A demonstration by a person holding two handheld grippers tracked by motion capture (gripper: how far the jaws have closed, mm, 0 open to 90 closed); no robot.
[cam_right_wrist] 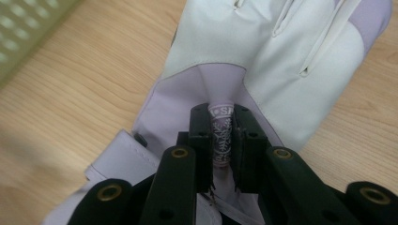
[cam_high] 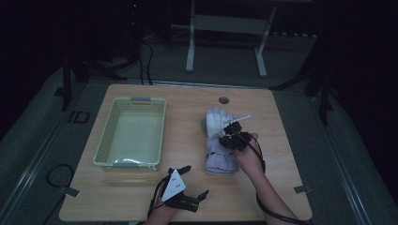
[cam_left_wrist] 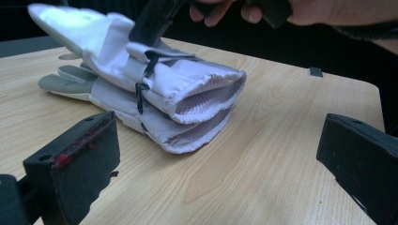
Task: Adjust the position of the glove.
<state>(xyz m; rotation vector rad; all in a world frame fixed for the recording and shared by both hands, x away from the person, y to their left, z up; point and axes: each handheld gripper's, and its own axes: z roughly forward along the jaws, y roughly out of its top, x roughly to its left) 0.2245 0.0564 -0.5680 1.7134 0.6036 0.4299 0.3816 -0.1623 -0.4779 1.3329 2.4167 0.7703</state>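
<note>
Pinched together on a fold of the upper glove point(cam_right_wrist: 220, 136), my right gripper point(cam_high: 233, 133) can lift it toward the basket point(cam_high: 132, 132), left of the pair, while my left gripper point(cam_high: 190, 182) waits apart nearer me.

Place: we see a dim lab.
Signs: we note a bare wooden table point(cam_high: 141, 197), floor cables point(cam_high: 145, 61), a metal stand point(cam_high: 225, 42).
</note>
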